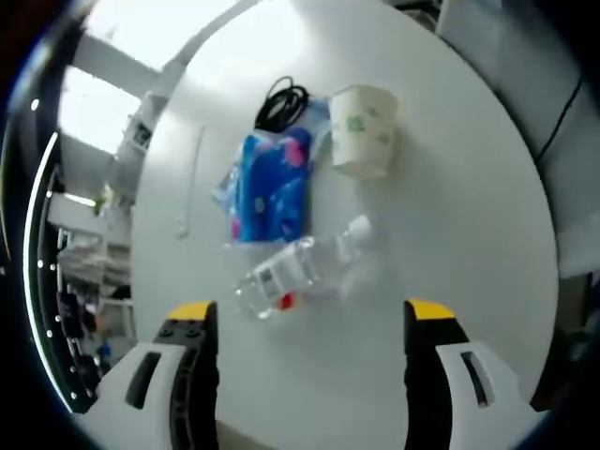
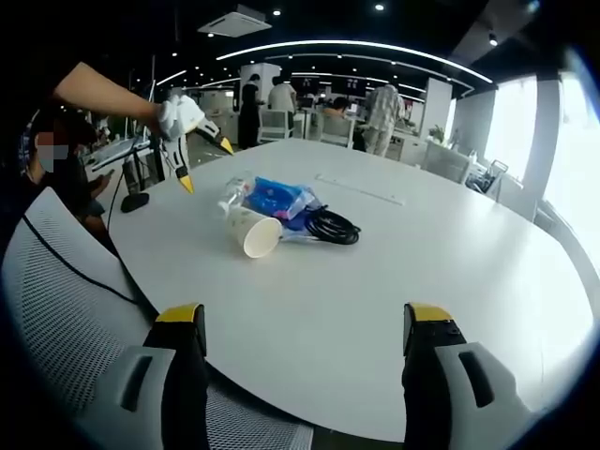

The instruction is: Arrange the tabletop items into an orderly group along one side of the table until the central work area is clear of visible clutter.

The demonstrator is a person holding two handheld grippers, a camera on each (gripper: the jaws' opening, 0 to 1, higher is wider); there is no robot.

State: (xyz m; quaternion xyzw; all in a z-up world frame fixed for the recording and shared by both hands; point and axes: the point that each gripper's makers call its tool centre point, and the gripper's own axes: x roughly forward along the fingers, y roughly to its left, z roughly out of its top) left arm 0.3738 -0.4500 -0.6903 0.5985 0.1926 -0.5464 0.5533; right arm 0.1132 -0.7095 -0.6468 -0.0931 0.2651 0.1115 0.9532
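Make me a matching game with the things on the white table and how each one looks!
Things:
1. paper cup
2. water bottle
3. cable
4. tissue pack

Looks:
A. black and coiled
B. blue with pink
C. clear, lying on its side
D. white with green print, tipped over

Pairs: 1-D, 2-C, 3-A, 4-B

You have four things clustered on bench (image 2: 450, 281). In left gripper view: bottle (image 1: 298, 265) lying on its side nearest your left gripper, packet (image 1: 272, 186) just beyond it, touching or nearly so. Coiled cable (image 1: 281, 105) at packet's far end. Cup (image 1: 364, 129) right of packet, lying on its side. In right gripper view: cup (image 2: 255, 232) frontmost, cable (image 2: 331, 226) to its right, packet (image 2: 279, 198) behind cup, bottle (image 2: 231, 195) farthest left. Your left gripper (image 2: 205, 161) hangs above bench's left edge, beside bottle. Chair (image 2: 66, 309) before bench at left.
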